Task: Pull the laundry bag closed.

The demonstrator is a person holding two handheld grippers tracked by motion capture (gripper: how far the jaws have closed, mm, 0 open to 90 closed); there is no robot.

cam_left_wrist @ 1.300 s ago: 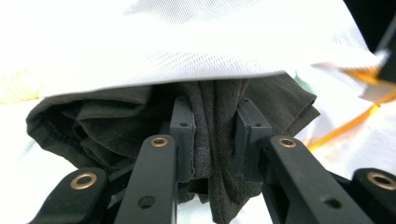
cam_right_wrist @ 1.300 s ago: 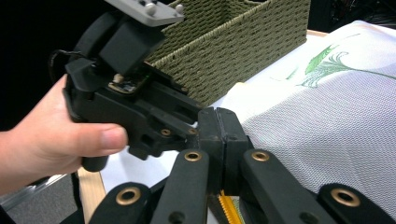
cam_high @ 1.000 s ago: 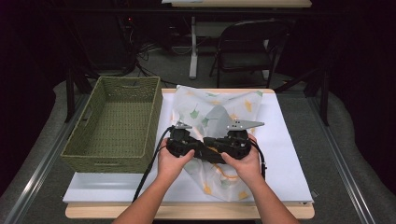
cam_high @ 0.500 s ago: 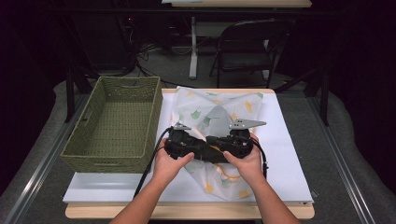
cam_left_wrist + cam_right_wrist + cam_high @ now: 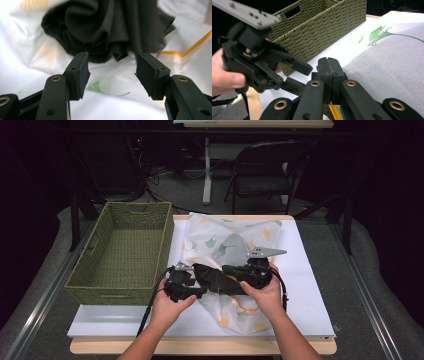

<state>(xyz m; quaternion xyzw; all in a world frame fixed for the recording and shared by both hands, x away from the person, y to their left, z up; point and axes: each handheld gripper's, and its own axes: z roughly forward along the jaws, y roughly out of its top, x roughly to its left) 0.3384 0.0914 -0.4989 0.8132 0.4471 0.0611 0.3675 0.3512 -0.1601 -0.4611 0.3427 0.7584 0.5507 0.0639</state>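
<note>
A dark cloth (image 5: 212,277) lies bunched on a white mesh bag (image 5: 220,240) printed with green and orange leaves. My left gripper (image 5: 202,291) is at the cloth's left end, open. Its jaws have just been opening. In the left gripper view the dark cloth (image 5: 107,27) sits just beyond the open left gripper (image 5: 112,72), with nothing between the pads. My right gripper (image 5: 228,270) points left at the cloth's right end. In the right gripper view the right gripper (image 5: 328,66) is shut, with a yellow zipper strip (image 5: 334,111) just under it; whether it pinches the strip I cannot tell.
A green woven basket (image 5: 125,250) stands on the table's left, close to my left hand. The bag rests on a white board (image 5: 310,270) over a wooden table. A folding chair (image 5: 270,165) stands beyond the far edge.
The left gripper has let go of the dark cloth, opened its jaws and drawn back to the left toward the basket. The right hand has kept still.
</note>
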